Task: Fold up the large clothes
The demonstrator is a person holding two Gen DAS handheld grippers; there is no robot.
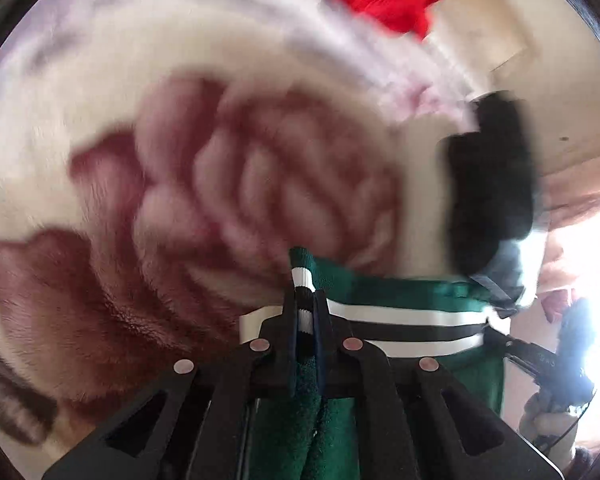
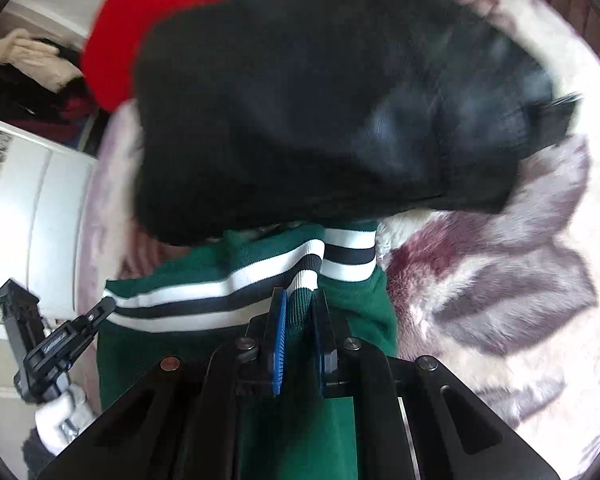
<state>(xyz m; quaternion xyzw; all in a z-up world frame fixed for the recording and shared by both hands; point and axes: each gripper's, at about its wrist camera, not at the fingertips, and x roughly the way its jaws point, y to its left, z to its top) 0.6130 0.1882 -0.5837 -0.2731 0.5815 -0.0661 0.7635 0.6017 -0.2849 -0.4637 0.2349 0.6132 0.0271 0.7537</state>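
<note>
The green garment (image 1: 400, 292) with white and black stripes is held off the fluffy pink-and-white blanket (image 1: 100, 200) at 2 points along its striped band, evidently so that the band is stretched straight and the body hangs free for a fold. The left hand-held gripper (image 1: 305, 300) is pressed together on a bunched end of the band, the fabric pinched between its pads and trailing below them. The right hand-held gripper (image 2: 300, 304) is likewise pinching the ribbed green edge at the other end of the band. A black garment (image 2: 320, 120) lies on the blanket just beyond the green garment, with a red garment (image 2: 148, 20) beyond that; both appear set aside. Judgement: the garment is gripped and carried, not yet laid flat. Both views are blurred, so finer detail cannot be told.
</note>
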